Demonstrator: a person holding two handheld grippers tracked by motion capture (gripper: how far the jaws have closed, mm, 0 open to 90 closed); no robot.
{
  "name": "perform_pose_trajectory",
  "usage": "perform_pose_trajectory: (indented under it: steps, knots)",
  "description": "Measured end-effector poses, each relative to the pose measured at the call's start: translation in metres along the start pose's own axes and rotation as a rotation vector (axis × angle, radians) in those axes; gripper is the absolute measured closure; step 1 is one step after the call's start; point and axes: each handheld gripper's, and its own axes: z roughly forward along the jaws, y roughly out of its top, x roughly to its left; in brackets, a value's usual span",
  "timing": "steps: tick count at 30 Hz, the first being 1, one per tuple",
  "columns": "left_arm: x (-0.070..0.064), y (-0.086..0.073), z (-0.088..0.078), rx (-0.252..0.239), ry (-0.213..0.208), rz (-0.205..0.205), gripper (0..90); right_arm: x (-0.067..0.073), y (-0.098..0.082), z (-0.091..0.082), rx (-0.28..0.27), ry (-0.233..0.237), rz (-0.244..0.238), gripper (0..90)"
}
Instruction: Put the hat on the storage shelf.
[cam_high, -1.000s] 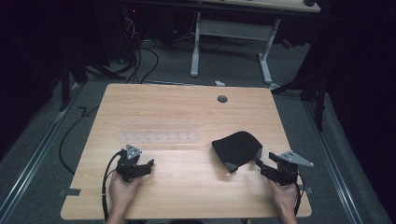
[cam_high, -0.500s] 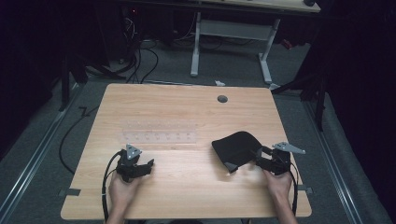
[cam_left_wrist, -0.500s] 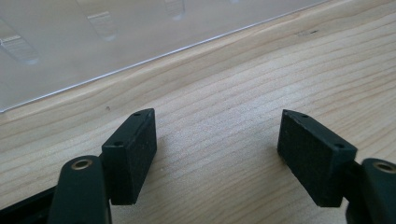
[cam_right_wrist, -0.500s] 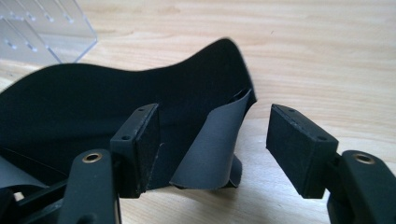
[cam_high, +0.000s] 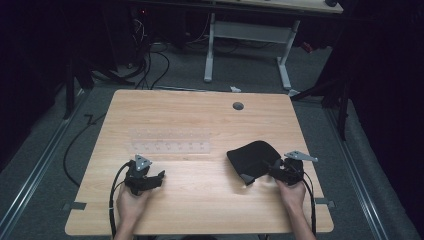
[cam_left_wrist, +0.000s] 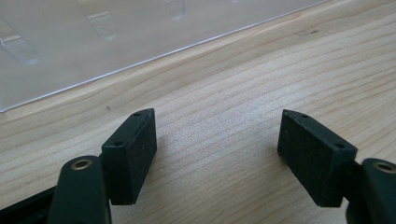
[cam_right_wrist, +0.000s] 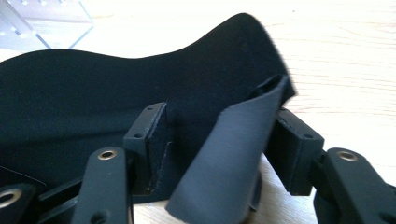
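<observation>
In the high view, the left gripper (cam_high: 150, 176) sits at the lower left of the wooden table (cam_high: 200, 210), held in the person's left hand (cam_high: 131, 202); its jaws stand wide apart over bare wood with nothing between them. A clear plastic rack (cam_high: 170, 141) lies just above it, near centre, with no contents visible. At the lower right, the right gripper (cam_high: 272, 170), its jaws just now closing, has a folded flap of the black cloth pouch (cam_high: 252, 155) between them; whether the pads press it I cannot tell.
</observation>
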Motion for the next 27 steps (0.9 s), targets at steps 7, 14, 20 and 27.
perform_pose_trajectory:
  steps: [7, 14, 20, 27]
  knots:
    - [0.000, 0.000, 0.000, 0.000, 0.000, 0.000, 28.7, 0.004, -0.002, 0.004, 0.000, 0.012, -0.011, 52.9]
    - [0.000, 0.000, 0.000, 0.000, 0.000, -0.001, 28.5, 0.005, -0.001, -0.002, -0.028, 0.044, -0.040, 68.3]
    - [0.000, 0.000, 0.000, -0.001, 0.001, -0.001, 28.5, 0.008, 0.000, -0.008, -0.047, 0.072, -0.063, 76.3]
    - [0.000, 0.000, 0.000, 0.004, -0.007, 0.002, 29.7, 0.011, 0.001, -0.014, -0.054, 0.113, -0.078, 83.3]
